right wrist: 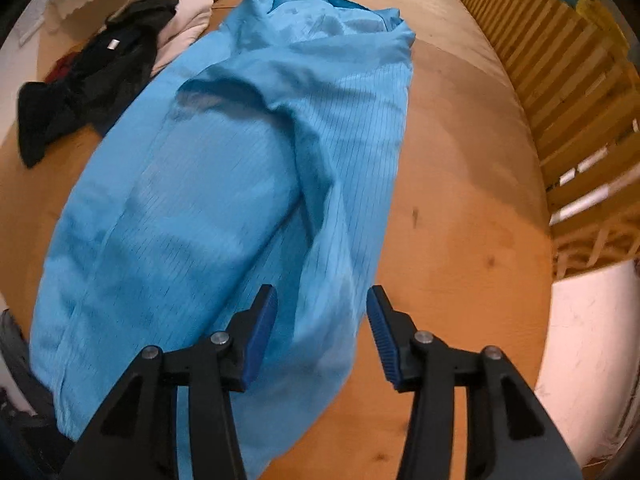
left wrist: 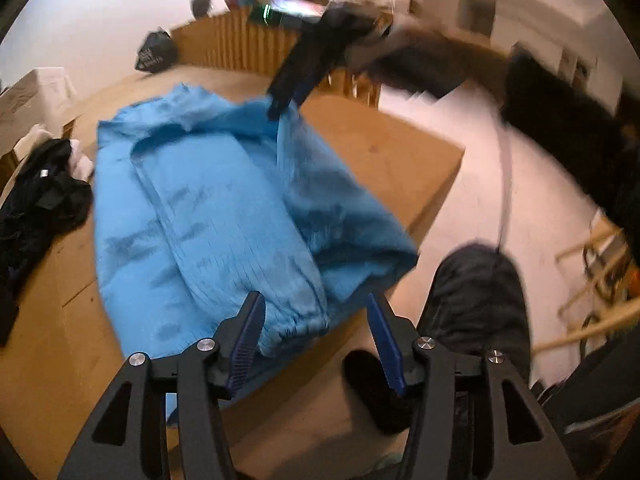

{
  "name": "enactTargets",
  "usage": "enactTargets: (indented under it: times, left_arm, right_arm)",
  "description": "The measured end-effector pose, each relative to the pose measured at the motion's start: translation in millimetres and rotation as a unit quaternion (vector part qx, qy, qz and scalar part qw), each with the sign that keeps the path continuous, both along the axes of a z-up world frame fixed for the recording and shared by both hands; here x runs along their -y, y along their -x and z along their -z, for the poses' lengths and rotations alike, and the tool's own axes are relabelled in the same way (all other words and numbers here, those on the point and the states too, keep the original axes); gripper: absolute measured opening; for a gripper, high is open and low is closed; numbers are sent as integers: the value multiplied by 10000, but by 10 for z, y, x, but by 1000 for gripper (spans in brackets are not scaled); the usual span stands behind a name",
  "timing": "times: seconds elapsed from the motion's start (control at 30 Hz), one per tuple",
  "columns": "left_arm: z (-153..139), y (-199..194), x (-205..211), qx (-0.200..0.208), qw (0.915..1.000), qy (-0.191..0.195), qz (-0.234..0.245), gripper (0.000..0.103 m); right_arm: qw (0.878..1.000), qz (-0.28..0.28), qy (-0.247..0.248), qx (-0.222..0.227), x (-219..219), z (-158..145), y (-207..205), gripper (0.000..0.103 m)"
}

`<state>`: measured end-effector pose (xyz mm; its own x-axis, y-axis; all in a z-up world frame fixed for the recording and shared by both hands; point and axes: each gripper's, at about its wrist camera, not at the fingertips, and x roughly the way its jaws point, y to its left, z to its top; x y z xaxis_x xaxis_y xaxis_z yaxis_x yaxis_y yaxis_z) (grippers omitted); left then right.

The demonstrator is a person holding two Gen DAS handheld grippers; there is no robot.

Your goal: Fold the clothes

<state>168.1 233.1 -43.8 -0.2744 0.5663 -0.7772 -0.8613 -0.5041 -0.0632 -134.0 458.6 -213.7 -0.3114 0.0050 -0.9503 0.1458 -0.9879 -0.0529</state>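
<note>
Fingers spread, both grippers (empty) | blue garment (right wrist: 224,184) long axis runs away, cuff (left wrist: 296,320) nearest

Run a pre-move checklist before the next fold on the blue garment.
1. Left gripper jaws open, empty: ok.
2. Right gripper jaws open, empty: ok.
3. Blue garment lying flat on the wooden table: not ok, still rumpled, sleeve cuff bunched at the near edge.
4. Dark clothes pile clear of the garment: cannot tell.
5. Bare table beside the garment: ok.
</note>
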Motion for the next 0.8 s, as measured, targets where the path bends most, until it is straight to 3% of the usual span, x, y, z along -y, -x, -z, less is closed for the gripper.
enactTargets:
  times: [0.1, 0.23, 0.37, 0.53, 0.6, 0.67, 0.73, 0.8]
  left_arm:
    - [-42, 80, -186, 77, 9997, -149, 148, 51]
    - [-104, 189, -436, 181, 9986, -361, 345, 56]
    - [-25, 458, -799, 5, 9991, -40, 411, 58]
    - [198, 824, -1074, 638, 9972, 137, 353, 58]
    - [254, 869, -1120, 863, 9953, 19, 438, 54]
    - [265, 872, -1131, 1090, 9922, -196, 577, 28]
    - [237, 839, -1119, 1215, 9891, -401, 727, 18]
    - [204, 827, -1099, 1220, 9881, -544, 757, 16]
  right_arm:
    - [9992, -62, 399, 19, -54, 38, -263, 47]
    - [9968, 258, 745, 141, -233, 94, -357, 47]
    - [9954, 486, 813, 128, -307, 19, -269, 48]
    - [9971, 444, 623, 26, -216, -58, 4, 52]
    - [9978, 399, 534, 41, -153, -55, 159, 52]
    - [9987, 339, 387, 38, -75, -48, 370, 52]
    - [9994, 276, 218, 60, -22, 0, 556, 52]
    - [9996, 240, 83, 124, 0, 92, 695, 52]
